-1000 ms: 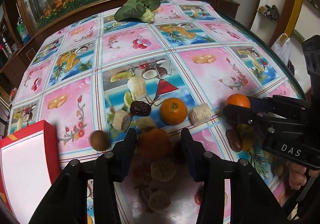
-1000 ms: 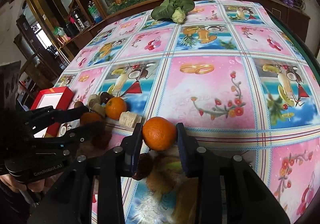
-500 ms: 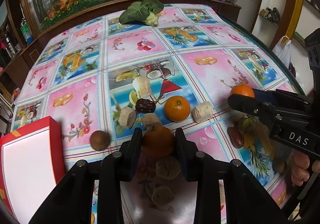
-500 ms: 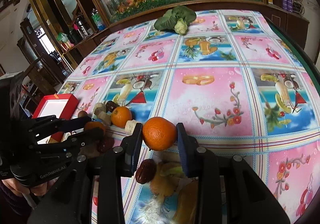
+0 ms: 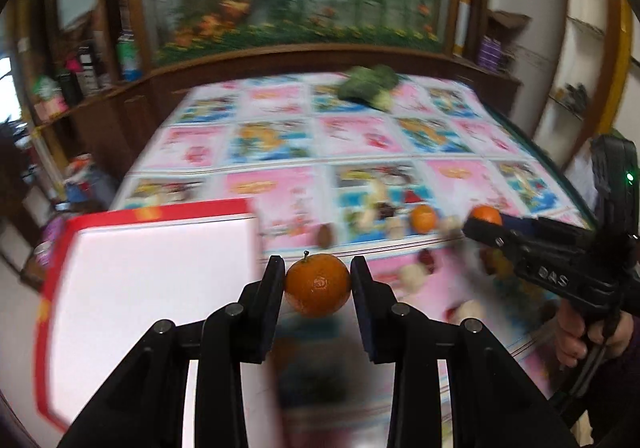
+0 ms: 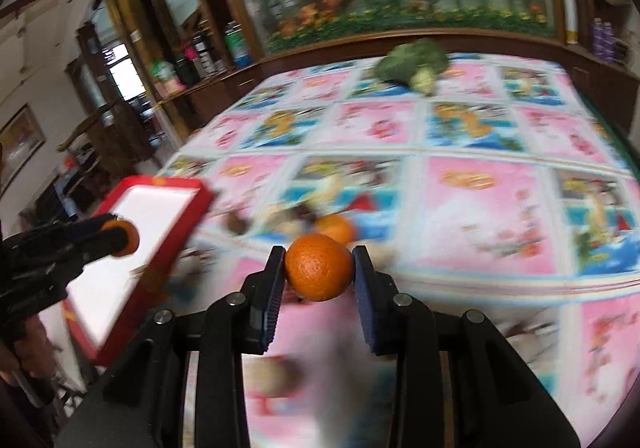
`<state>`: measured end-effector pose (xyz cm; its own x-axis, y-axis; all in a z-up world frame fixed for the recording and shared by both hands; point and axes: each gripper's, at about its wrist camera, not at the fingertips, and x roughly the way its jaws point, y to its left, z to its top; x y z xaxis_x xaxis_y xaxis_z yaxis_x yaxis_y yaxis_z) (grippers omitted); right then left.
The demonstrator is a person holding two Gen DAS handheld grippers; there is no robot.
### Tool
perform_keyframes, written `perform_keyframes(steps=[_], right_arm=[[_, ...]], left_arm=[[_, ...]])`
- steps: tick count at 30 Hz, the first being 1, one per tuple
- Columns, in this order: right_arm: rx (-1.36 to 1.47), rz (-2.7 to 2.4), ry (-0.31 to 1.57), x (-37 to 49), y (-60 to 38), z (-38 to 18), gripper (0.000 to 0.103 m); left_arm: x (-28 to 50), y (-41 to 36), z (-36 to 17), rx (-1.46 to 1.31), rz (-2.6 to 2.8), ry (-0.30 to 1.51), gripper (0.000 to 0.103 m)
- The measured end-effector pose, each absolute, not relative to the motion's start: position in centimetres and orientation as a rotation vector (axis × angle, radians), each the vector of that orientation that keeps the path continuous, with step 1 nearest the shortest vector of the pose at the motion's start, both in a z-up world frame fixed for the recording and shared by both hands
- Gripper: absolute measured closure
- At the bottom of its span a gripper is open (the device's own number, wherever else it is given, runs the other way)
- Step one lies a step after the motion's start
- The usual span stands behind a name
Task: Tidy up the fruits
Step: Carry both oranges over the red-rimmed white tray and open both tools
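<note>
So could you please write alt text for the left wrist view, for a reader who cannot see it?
The left tongs grip an orange above a blurred fruit-print tablecloth. A red-rimmed white box sits to the left; the right tongs, on the right, hold a second orange over scattered fruit.

Three round orange tangerines show: one (image 5: 317,285) gripped between black fingers, a second (image 6: 319,273) gripped likewise, a third (image 5: 423,217) lying on the cloth. One red-rimmed white rectangular box (image 5: 152,280) and one dark green leafy vegetable (image 5: 370,86) are visible. The small brown and pale pieces are too blurred to count.
</note>
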<state>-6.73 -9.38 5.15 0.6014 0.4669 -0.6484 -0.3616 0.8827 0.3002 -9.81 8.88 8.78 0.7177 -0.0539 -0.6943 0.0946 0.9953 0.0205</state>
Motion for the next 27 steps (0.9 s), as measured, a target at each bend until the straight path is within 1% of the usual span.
perform_keyframes(steps=[8, 15, 20, 23, 25, 27], right_arm=[[0.033, 0.725, 0.835, -9.7, 2.9, 5.2, 0.067], [-0.085, 0.843, 0.883, -11.8, 10.5, 4.1, 0.067], [-0.132, 0.846, 0.937, -12.5, 12.4, 2.8, 0.067], [-0.155, 0.829, 0.934, -12.8, 12.8, 2.7, 0.067], [-0.166, 0.823, 0.94, -12.7, 12.7, 2.7, 0.062], [-0.155, 0.824, 0.935, -12.7, 12.4, 2.9, 0.056]], left_arm=[[-13.4, 16.9, 7.1, 0.032, 0.152, 0.789, 0.07], [-15.4, 20.5, 4.9, 0.032, 0.266, 0.84, 0.07], [-15.9, 21.2, 4.5, 0.035, 0.281, 0.85, 0.069], [-16.0, 21.4, 4.1, 0.033, 0.288, 0.87, 0.068], [-16.0, 21.4, 3.9, 0.032, 0.295, 0.877, 0.068], [-16.1, 21.4, 4.0, 0.029, 0.302, 0.877, 0.061]])
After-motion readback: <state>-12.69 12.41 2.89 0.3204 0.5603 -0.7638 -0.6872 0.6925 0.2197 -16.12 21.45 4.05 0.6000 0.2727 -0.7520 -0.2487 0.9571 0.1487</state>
